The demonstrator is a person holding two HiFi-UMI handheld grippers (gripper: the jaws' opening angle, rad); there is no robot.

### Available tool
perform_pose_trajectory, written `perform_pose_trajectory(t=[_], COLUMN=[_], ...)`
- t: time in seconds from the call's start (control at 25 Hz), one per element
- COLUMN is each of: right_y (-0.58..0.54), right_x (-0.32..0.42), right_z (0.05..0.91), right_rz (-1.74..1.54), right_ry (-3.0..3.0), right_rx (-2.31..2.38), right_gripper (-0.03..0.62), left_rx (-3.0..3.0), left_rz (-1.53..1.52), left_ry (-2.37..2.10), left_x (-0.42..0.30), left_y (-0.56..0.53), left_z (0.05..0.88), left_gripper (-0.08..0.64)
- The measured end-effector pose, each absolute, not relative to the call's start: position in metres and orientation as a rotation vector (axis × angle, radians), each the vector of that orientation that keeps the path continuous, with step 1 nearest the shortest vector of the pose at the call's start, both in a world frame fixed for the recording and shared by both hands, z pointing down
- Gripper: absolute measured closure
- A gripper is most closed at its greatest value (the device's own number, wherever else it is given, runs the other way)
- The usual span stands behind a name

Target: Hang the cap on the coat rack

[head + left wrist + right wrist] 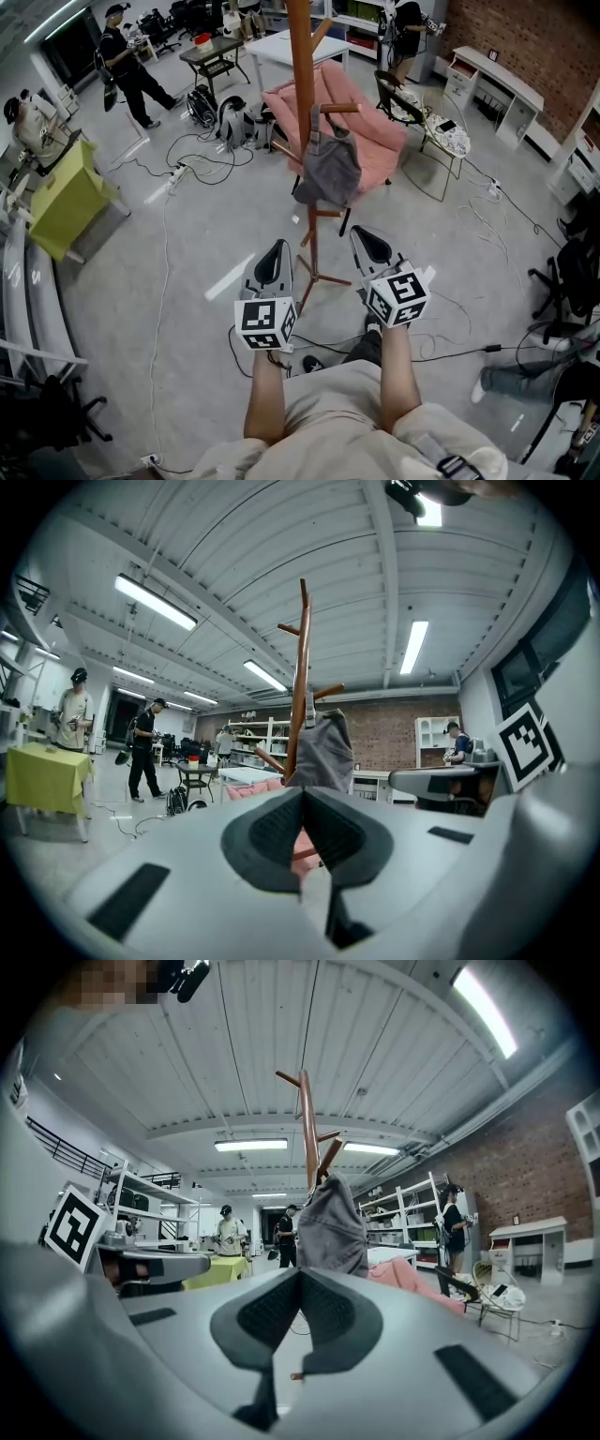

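Grey cap already hangs on a peg of the coat rack. Left tongs and right tongs are both closed and empty, short of the rack. Hanging looks done; probably nothing left but to back away.

- Left gripper held level, jaws pressed together, nothing between them, near the coat rack.
- Right gripper alongside, level, jaws together, empty.
- Forearms stretched forward.
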State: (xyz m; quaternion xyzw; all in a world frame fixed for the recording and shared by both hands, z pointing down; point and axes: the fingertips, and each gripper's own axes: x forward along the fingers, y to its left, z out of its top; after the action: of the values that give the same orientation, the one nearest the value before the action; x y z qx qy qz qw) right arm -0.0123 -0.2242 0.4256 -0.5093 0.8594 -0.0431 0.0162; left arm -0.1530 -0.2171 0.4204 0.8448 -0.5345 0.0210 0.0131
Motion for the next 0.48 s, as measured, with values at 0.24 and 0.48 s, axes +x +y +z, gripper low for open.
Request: perform_pose_trajectory(t=[0.24,0.48], right_y=[-0.2257,-0.2281], right_x=[-0.0097,-0.0082], right_z=[0.4256,0.4273], right_rz=[-0.136,-0.142], right_ry=[2.666,2.662], right_rx=[-1.586,-1.588], right_gripper=[0.589,0.589], left_rx=[2.634,2.625], left_rz=[0.065,0.064], left_ry=[-1.664,-1.669], left_x=[-0.1505,-0.1511], left_y=[-0.2179,-0.2201], left_z=[0.4202,0.4220], left_gripper=[0.552,0.551])
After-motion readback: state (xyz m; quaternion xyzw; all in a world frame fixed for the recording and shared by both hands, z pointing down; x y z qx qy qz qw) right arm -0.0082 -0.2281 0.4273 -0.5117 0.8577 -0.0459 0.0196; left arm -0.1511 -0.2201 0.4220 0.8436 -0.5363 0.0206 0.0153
